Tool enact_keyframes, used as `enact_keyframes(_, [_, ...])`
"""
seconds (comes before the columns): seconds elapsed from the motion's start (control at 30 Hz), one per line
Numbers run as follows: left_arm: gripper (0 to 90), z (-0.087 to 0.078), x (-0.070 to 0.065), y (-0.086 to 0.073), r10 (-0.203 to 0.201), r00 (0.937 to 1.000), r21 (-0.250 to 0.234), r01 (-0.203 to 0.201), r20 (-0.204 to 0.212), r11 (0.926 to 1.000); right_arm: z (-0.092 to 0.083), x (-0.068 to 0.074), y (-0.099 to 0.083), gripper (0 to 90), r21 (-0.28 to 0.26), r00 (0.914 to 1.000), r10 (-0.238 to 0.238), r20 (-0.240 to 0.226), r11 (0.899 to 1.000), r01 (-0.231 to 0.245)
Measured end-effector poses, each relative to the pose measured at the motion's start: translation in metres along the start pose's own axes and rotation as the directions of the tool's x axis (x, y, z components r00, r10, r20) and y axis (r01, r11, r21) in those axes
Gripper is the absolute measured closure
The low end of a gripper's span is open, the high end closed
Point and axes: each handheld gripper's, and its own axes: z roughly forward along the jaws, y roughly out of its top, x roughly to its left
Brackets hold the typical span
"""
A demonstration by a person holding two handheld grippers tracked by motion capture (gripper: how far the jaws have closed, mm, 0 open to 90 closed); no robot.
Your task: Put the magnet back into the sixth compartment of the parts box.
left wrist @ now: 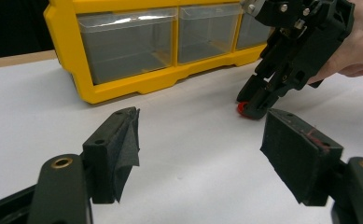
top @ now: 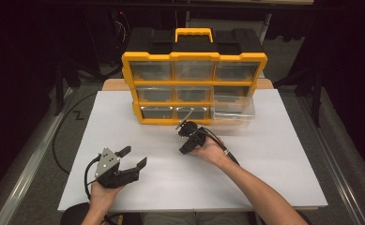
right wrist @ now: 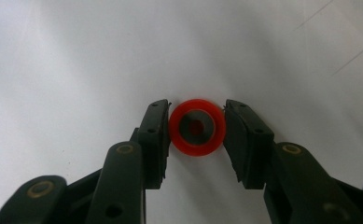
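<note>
Item: red ring (right wrist: 197, 128), flat on the white table (top: 274, 154), near the yellow drawer organizer (top: 194, 86). My right gripper (right wrist: 197, 127) is clamped on its rim from above, ready, I judge, for lifting. My left gripper (top: 134, 157) waits apart, near left, keeping clear.

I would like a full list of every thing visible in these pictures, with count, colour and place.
drawer organizer: one, yellow frame with black top and clear drawers, standing at the far side of the table.
pulled-out drawer: one, clear, bottom right of the organizer.
red ring: one, red with a grey centre, on the table in front of the organizer, between the right gripper's pads.
table: one, white top.
left gripper: one, black, open, near left of the table.
right gripper: one, black, closed on the red ring.
</note>
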Motion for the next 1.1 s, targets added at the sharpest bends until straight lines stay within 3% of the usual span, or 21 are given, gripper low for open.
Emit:
enact_keyframes(0.23, [27.9, 0.000, 0.000, 0.000, 0.001, 1.0000, 0.001, -0.001, 0.001, 1.0000, 0.001, 0.003, 0.000, 64.4, 0.001, 0.9990, -0.038, 0.024, 0.999, 0.038])
enact_keyframes(0.53, [28.1, 0.000, 0.001, 0.000, 0.003, 1.0000, 0.001, -0.003, -0.001, 1.0000, -0.003, 0.003, -0.002, 64.7, -0.007, 0.9986, -0.053, -0.001, 0.999, 0.053])
enact_keyframes(1.1, [28.0, 0.000, 0.001, 0.000, 0.001, 1.0000, 0.003, -0.001, -0.009, 1.0000, -0.036, 0.017, -0.014, 64.8, -0.037, 0.9948, -0.097, -0.031, 0.995, 0.096])
